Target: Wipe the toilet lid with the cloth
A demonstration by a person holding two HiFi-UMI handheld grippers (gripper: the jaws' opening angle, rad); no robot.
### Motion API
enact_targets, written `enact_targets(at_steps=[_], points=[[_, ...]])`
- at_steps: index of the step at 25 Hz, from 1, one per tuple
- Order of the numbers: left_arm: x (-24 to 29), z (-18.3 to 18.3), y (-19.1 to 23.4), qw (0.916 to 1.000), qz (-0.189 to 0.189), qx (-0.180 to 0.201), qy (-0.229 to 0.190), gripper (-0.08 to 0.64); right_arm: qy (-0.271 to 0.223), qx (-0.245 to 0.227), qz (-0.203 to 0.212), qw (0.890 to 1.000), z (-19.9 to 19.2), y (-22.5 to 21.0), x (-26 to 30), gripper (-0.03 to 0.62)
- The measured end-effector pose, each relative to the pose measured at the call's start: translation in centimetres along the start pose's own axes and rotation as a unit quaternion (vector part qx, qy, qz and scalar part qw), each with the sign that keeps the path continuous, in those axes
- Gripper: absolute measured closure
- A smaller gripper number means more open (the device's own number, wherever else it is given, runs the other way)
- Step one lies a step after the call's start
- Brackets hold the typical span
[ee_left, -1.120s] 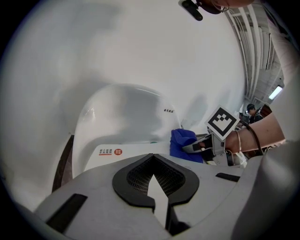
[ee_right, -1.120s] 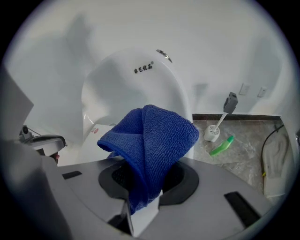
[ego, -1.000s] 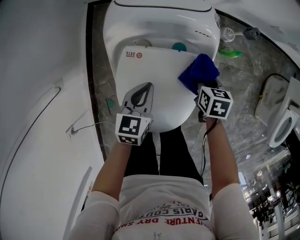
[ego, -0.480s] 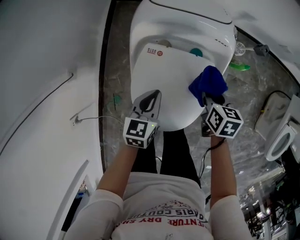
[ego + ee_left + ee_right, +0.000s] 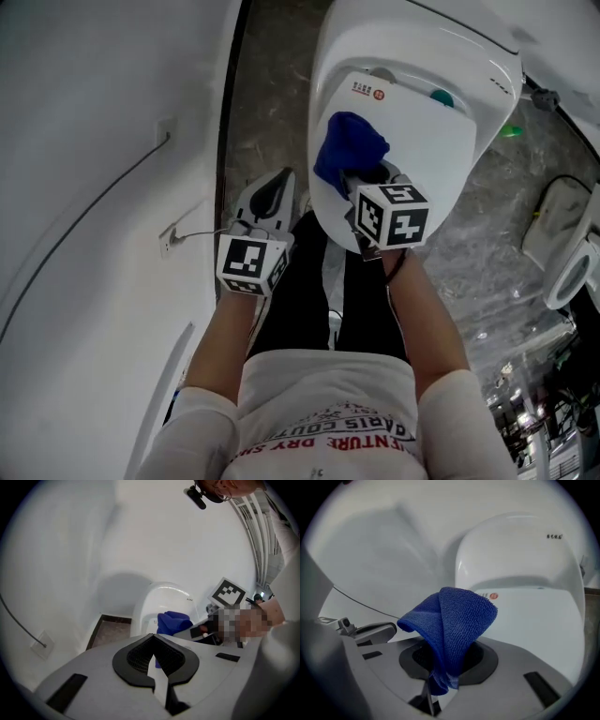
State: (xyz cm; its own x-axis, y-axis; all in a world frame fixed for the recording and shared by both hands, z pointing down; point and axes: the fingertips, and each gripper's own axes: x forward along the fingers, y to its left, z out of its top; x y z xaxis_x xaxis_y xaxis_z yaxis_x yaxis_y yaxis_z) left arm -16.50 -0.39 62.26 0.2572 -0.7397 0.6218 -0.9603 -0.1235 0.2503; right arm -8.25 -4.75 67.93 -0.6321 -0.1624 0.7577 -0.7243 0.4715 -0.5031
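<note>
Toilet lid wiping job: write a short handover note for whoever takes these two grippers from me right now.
Right gripper: shut on the cloth, held at the left side of the closed lid. Whether the cloth touches the lid can't be told.
Left gripper: shut, empty, off the toilet to its left, above the floor.
Done: cloth gripped and brought to the lid. No wipe marks show, so how much is wiped is unclear.
Left: sweep the cloth across the whole lid.
</note>
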Motion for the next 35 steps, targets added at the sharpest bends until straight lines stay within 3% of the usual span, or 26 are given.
enact_targets(at_steps=[6, 12, 16, 27, 35], points=[[-2.5, -3.5, 2.5, 0.9996, -0.020, 0.003, 0.021, 0.554, 0.056, 0.014, -0.008, 0.998, -3.9, 3.2, 5.6, 0.505], [-2.6, -5.4, 3.7, 0.9991, -0.018, -0.031, 0.023, 0.554, 0.062, 0.000, -0.046, 0.997, -4.5, 0.9, 6.7, 0.505], [-2.1, -5.8, 2.5, 0.9988, -0.029, -0.025, 0.031, 0.554, 0.046, -0.001, -0.055, 0.997, -4.5, -0.2, 5.2, 0.505], [1.2, -5.5, -6.2, 0.9979, -0.046, 0.004, 0.046, 0.554, 0.013, 0.030, -0.070, 0.997, -5.9, -9.0, -3.0, 0.505], [5.2, -4.4, -15.8, 0.9977, -0.059, -0.010, 0.032, 0.554, 0.011, 0.043, -0.087, 0.995, -8.5, -17.7, -10.2, 0.505]])
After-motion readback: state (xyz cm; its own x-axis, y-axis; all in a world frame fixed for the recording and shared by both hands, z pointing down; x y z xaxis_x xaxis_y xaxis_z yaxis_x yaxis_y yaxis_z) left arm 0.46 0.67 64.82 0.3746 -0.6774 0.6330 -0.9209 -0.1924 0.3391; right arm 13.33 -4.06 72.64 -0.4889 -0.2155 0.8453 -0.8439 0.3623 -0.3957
